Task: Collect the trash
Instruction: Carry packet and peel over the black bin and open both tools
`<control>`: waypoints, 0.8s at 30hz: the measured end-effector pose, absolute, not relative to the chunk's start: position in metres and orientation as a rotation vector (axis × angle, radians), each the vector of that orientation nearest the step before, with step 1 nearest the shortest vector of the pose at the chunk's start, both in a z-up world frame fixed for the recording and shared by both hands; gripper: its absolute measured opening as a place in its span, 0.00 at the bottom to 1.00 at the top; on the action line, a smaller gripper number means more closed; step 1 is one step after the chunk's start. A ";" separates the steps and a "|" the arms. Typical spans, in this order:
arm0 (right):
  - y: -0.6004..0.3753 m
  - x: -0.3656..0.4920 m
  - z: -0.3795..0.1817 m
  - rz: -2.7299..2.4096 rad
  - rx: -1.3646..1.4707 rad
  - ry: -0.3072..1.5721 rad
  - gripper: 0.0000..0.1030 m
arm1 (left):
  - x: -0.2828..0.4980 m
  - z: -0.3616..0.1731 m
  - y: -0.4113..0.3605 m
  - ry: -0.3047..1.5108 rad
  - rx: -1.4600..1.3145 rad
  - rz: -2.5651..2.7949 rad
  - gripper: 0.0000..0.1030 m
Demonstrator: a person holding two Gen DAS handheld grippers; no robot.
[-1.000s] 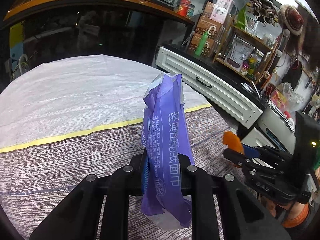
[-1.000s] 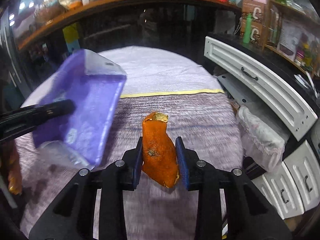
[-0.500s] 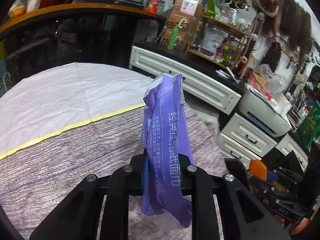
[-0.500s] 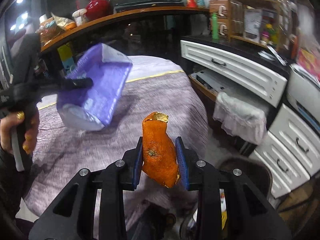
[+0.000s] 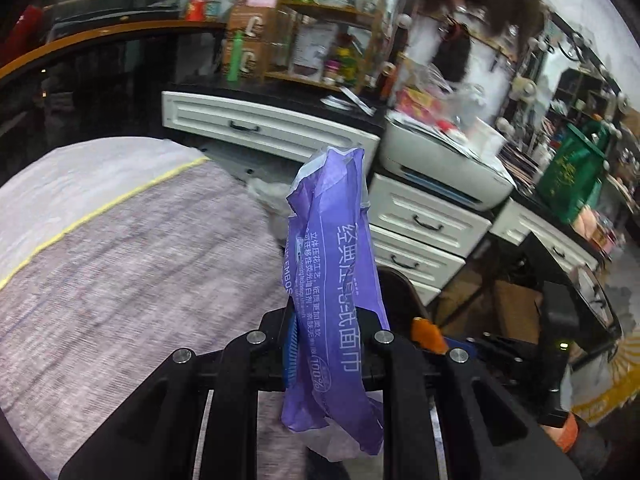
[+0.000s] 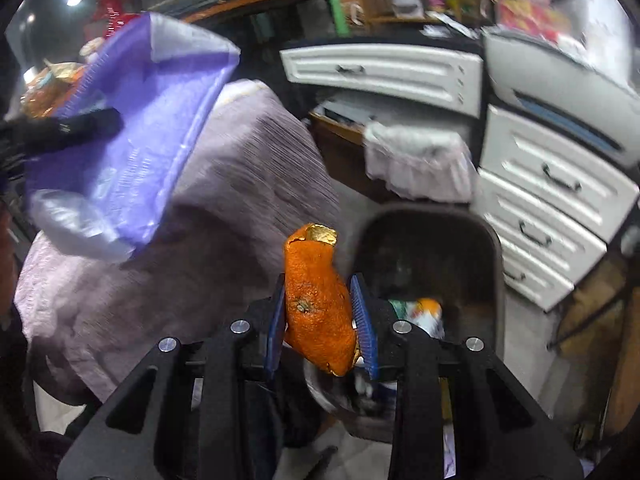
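Observation:
My left gripper [image 5: 325,344] is shut on a crumpled purple tissue wrapper [image 5: 334,280] with white print, held above the right edge of the cloth-covered table [image 5: 120,264]. My right gripper [image 6: 322,322] is shut on a piece of orange peel [image 6: 318,300], held over the near rim of a dark trash bin [image 6: 432,232] on the floor; packaging lies inside the bin. In the right wrist view the purple wrapper [image 6: 148,128] hangs at upper left in the other gripper [image 6: 92,124]. The left wrist view shows the orange peel [image 5: 427,334] at lower right.
White drawer units [image 6: 552,200] stand behind the bin, and a white-lined basket [image 6: 416,160] hangs beside them. A printer [image 5: 444,168] sits on the drawers. Cluttered shelves [image 5: 320,32] fill the background. The purple tablecloth drapes over the table's edge next to the bin.
Both grippers have swung right off the table toward the drawers, each keeping its load. The trash bin has come into view beneath the right gripper.

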State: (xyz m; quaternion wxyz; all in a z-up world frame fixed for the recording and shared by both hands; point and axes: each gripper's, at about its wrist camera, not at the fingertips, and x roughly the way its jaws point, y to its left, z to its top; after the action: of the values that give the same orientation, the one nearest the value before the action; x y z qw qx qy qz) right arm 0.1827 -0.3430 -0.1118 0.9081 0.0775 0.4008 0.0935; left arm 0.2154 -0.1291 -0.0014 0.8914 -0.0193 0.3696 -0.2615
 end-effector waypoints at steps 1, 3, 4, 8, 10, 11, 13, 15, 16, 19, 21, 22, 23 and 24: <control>-0.349 0.182 -0.121 0.176 0.165 0.842 0.31 | 0.213 -0.004 -0.138 0.773 -0.033 -0.557 0.18; -0.359 0.182 -0.137 0.148 0.178 0.870 0.31 | 0.208 -0.009 -0.154 0.781 -0.017 -0.584 0.18; -0.364 0.183 -0.146 0.134 0.189 0.888 0.31 | 0.206 -0.013 -0.164 0.786 -0.004 -0.597 0.18; -0.380 0.186 -0.177 0.084 0.212 0.940 0.31 | 0.201 -0.029 -0.190 0.816 0.033 -0.618 0.18; -0.385 0.189 -0.191 0.070 0.220 0.966 0.32 | 0.201 -0.038 -0.198 0.835 0.045 -0.619 0.18; -0.386 0.190 -0.195 0.063 0.221 0.972 0.32 | 0.200 -0.042 -0.201 0.842 0.050 -0.619 0.18; -0.392 0.193 -0.209 0.036 0.234 0.989 0.36 | 0.200 -0.052 -0.208 0.865 0.061 -0.619 0.18; -0.396 0.193 -0.217 0.013 0.250 0.994 0.45 | 0.199 -0.060 -0.214 0.881 0.074 -0.617 0.18; -0.400 0.193 -0.220 -0.001 0.262 0.995 0.48 | 0.198 -0.065 -0.217 0.889 0.083 -0.614 0.18; -0.408 0.189 -0.220 -0.018 0.286 0.983 0.49 | 0.196 -0.075 -0.223 0.909 0.104 -0.610 0.18; -0.410 0.184 -0.213 -0.029 0.273 0.967 0.49 | 0.197 -0.081 -0.226 0.922 0.115 -0.611 0.18; -0.411 0.181 -0.209 -0.034 0.268 0.958 0.49 | 0.197 -0.084 -0.228 0.927 0.122 -0.612 0.18; -0.414 0.176 -0.204 -0.042 0.268 0.946 0.50 | 0.197 -0.087 -0.231 0.933 0.132 -0.612 0.18; -0.415 0.173 -0.202 -0.045 0.271 0.940 0.50 | 0.197 -0.089 -0.233 0.937 0.138 -0.613 0.18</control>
State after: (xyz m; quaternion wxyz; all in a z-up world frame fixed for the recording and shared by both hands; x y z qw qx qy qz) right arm 0.1729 -0.4155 -0.2018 0.8825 0.1300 0.4514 -0.0216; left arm 0.1972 -0.2328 -0.0894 0.8451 0.0656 0.4440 -0.2905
